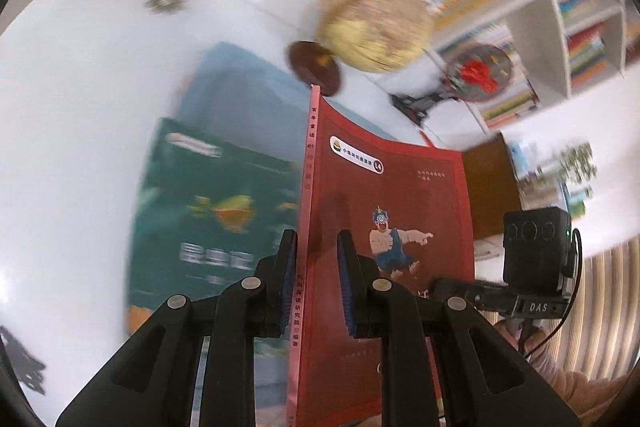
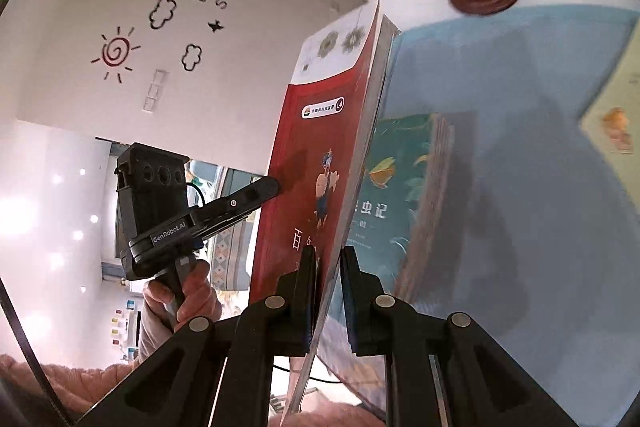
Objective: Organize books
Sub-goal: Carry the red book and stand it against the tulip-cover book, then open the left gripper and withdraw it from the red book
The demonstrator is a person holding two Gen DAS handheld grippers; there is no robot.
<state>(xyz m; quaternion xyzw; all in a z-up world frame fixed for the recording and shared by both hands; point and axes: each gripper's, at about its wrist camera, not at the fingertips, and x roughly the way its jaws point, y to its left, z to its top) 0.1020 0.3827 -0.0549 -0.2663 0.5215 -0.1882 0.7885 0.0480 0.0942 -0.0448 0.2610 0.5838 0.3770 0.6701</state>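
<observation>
Between your jaws: red book [image 1: 384,195], off the table, spine edge in your left gripper [image 1: 316,283], open page edge in your right gripper [image 2: 326,291].
Jaws: both clenched on that red book; neither released.
Long axis: runs straight ahead of both grippers, away from you; cover stands near upright.
Pointing: far end aims toward the globe [image 1: 376,23]; bookshelf [image 1: 560,27] lies beyond, right of your left jaws.
Below jaws: green book [image 1: 212,211] flat on the blue mat [image 2: 520,147].
Nearer hand: judged even; both grip the near end.
</observation>
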